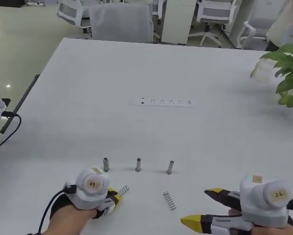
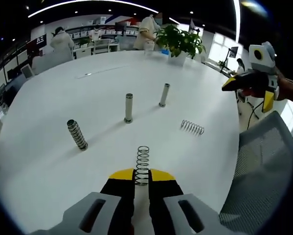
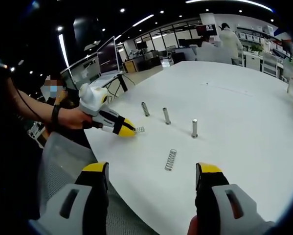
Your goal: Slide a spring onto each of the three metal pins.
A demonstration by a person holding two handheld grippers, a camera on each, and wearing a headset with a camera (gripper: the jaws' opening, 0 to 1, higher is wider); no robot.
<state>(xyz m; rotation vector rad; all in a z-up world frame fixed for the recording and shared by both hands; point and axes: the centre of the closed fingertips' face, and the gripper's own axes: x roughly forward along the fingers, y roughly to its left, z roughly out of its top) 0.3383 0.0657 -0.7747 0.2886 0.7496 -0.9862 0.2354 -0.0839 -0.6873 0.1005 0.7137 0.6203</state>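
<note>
Held spring (image 2: 143, 162): clamped at its near end between the yellow-tipped fingers (image 2: 121, 177) of the left gripper (image 2: 142, 177); the jaws are closed on it; the rest of the coil projects straight out ahead of the fingertips, low over the white table (image 1: 87, 98); whether its far end touches the surface cannot be told.

Pins, as placed from the left fingers: all three stand upright in a row ahead of the tips, apart from them; the middle pin (image 2: 128, 107) is almost straight ahead and bare; the left pin (image 1: 106, 164) is ahead and to the left, and carries a fitted spring (image 2: 76, 133) over its shaft; the right pin (image 2: 164, 94) is ahead and slightly to the right, the farthest of the three, and bare.

Loose spring (image 2: 192, 127): lies flat on the table, ahead and to the right of the left fingers, near the right pin but not touching it.

Right gripper (image 3: 153, 171): jaws set wide apart with nothing between them; the loose spring lies just ahead of the gap between its two fingers, nearer the right-hand one; the right pin stands beyond that spring; the left gripper sits ahead and to the left of the left-hand finger, well apart.

Farther out, beyond the pin row: a socket strip (image 1: 163, 102) set flush in the table; a green plant (image 1: 290, 73) at the table's far right edge.
</note>
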